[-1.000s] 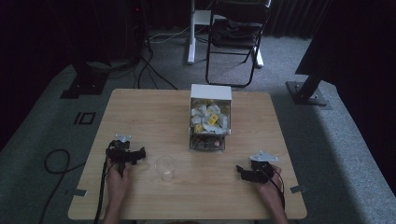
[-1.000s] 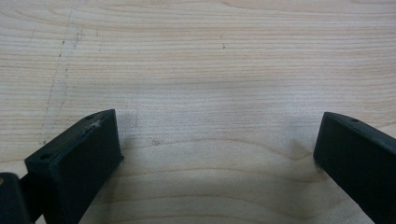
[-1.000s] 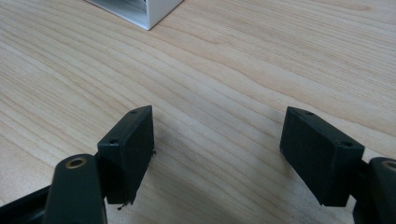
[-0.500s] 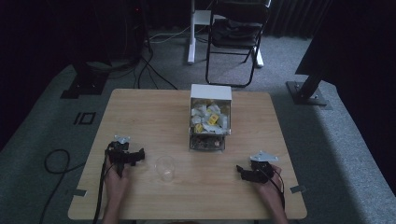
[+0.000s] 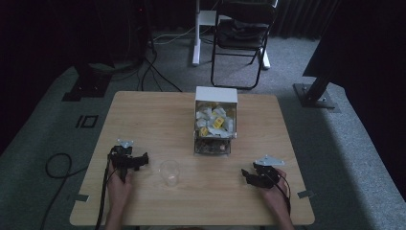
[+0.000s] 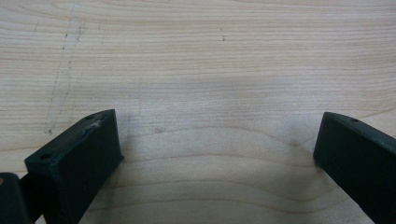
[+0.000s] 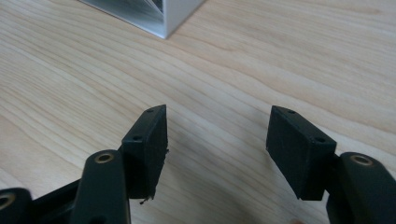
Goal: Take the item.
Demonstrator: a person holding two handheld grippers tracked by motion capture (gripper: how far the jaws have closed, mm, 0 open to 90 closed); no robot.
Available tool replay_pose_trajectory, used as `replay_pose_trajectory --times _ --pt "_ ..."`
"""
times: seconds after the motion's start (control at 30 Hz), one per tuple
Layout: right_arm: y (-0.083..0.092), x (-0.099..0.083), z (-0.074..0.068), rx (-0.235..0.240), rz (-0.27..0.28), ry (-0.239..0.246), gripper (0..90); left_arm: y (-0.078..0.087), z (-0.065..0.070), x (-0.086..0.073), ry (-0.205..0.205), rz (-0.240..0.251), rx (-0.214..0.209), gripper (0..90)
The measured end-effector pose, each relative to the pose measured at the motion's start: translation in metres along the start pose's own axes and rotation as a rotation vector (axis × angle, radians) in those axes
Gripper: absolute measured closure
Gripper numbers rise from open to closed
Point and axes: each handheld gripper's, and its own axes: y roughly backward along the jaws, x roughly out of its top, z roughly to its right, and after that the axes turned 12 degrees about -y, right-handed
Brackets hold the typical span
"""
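Note:
A white box (image 5: 215, 120) with clear walls stands at the table's middle, filled with several white and yellow packets (image 5: 214, 122). In front of it, a little to the left, a clear plastic cup (image 5: 169, 172) stands upright on the wood. My left gripper (image 5: 142, 160) rests on the table just left of the cup, open, with bare wood between its jaws (image 6: 219, 154). At the front right my right gripper (image 5: 245, 174) is open too, and nothing sits between its black jaws (image 7: 217, 135). A corner of the box (image 7: 161, 14) shows ahead of it.
The wooden table (image 5: 143, 115) is bare around both hands. A folding chair (image 5: 242, 38) and a white post (image 5: 196, 33) stand behind the table on grey carpet. A black cable (image 5: 57, 167) lies on the floor at the left.

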Motion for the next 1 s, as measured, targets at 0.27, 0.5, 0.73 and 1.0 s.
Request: replay_pose_trajectory --times 0.27,0.5,0.73,1.0 --pt "0.009 0.007 -0.01 0.034 0.035 0.001 42.7 0.0 0.0 0.0 0.0 0.0 0.0 1.2" --pt "0.024 0.015 -0.022 0.049 0.07 0.013 45.2 0.0 0.0 0.0 0.0 0.0 0.0 1.2" --pt "0.029 0.021 -0.03 0.068 0.078 0.033 48.8 0.0 0.0 0.0 -0.001 0.002 0.0 1.2" --pt "0.032 0.027 -0.036 0.073 0.089 0.058 49.1 0.001 0.001 -0.001 -0.004 0.003 -0.004 1.2"
